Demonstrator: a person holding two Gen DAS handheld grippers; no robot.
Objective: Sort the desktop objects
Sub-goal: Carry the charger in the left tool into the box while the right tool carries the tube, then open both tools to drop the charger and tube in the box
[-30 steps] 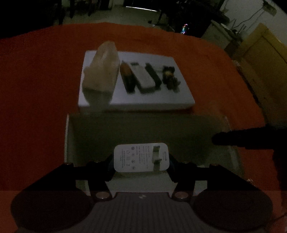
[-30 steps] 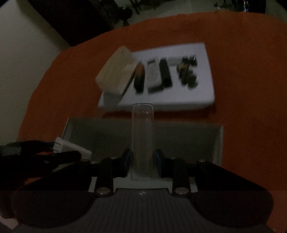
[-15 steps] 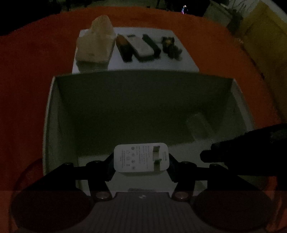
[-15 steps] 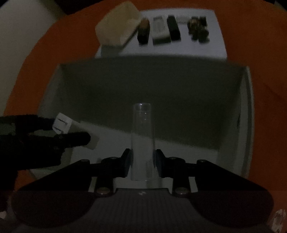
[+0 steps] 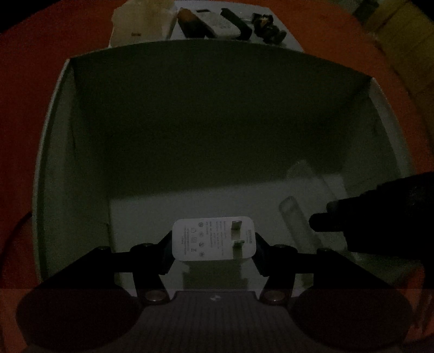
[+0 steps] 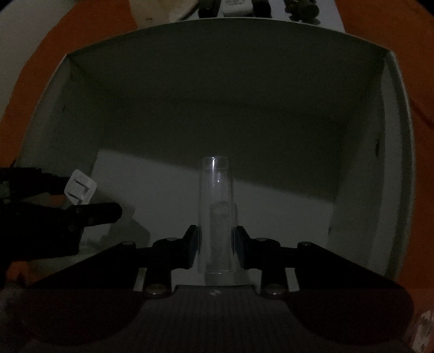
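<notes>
We see both grippers pointing down into an open white box [image 5: 51, 163] that sits on an orange tabletop [image 5: 32, 68]. The left gripper [image 5: 214, 240] has its 2 fingers partly closed, clamping a white plug adapter [image 5: 214, 239] by its sides, prong face toward the camera, low over the box floor. The right gripper [image 6: 215, 241] has its fingers set narrower, gripping a clear glass tube [image 6: 214, 211] near its base; the tube extends forward along the fingers above the box floor. Beyond the box, a white tray [image 5: 287, 32] holds a pale block [image 5: 141, 24] and several small dark items, too dim to identify.
</notes>
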